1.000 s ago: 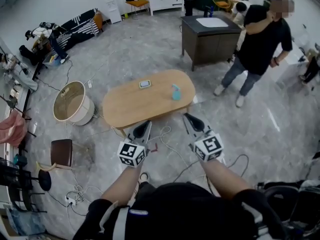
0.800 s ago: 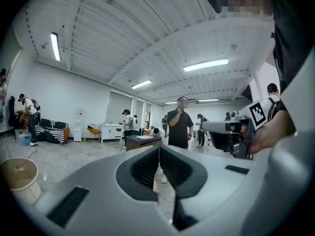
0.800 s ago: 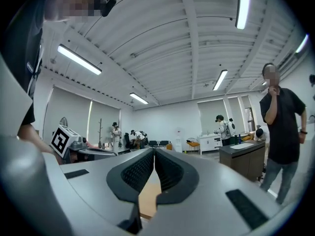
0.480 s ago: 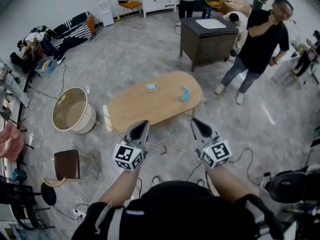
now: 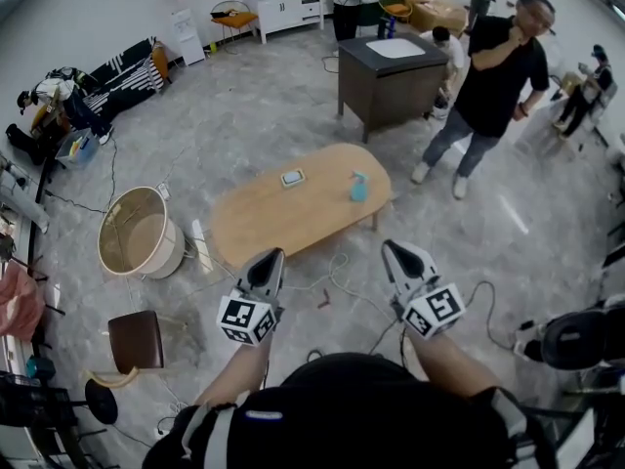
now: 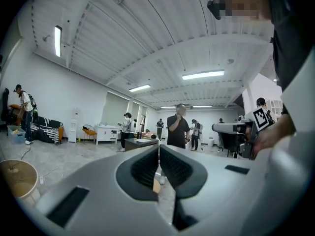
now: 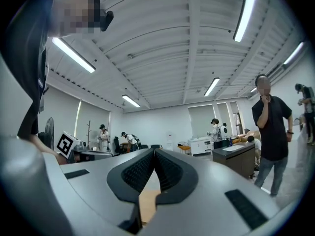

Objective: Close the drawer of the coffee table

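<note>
The oval wooden coffee table (image 5: 283,213) stands on the grey floor in the middle of the head view. A pale panel (image 5: 198,245) juts out at its left end; I cannot tell whether it is the drawer. On the top lie a small white device (image 5: 292,177) and a blue object (image 5: 358,188). My left gripper (image 5: 274,255) is shut and empty, level, at the table's near edge. My right gripper (image 5: 393,248) is also shut and empty, a little short of that edge. In the gripper views the jaws (image 6: 158,149) (image 7: 154,154) meet, with wood showing below them.
A round tub (image 5: 137,233) stands left of the table and a brown stool (image 5: 135,340) sits nearer me. Cables (image 5: 332,281) trail on the floor between me and the table. Beyond are a dark cabinet (image 5: 391,71) and a person in black (image 5: 493,86).
Both grippers have drawn back a little from the table's near edge, the right one more. The head view has shifted, showing more floor in front of the table.
</note>
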A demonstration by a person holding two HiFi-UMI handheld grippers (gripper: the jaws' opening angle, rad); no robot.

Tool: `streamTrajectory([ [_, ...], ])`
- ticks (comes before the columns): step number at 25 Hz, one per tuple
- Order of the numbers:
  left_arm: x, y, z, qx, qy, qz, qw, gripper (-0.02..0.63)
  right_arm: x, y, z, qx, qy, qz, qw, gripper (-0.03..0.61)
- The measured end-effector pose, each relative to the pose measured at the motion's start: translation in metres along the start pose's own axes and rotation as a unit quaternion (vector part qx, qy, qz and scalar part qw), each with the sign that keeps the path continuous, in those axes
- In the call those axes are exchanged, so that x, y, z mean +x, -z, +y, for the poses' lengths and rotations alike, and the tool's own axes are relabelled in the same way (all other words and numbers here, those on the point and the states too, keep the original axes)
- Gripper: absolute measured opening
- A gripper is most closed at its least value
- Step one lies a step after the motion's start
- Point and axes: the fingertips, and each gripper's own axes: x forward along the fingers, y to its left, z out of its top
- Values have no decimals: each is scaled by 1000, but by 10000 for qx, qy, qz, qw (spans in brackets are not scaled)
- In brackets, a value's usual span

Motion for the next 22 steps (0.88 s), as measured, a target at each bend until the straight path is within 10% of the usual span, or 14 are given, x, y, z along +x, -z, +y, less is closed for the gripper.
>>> streamTrajectory([
  [22,1,-5,-4,140,-138,-39,9998,11,-3,20,-14,31,-63,127,9999,9],
])
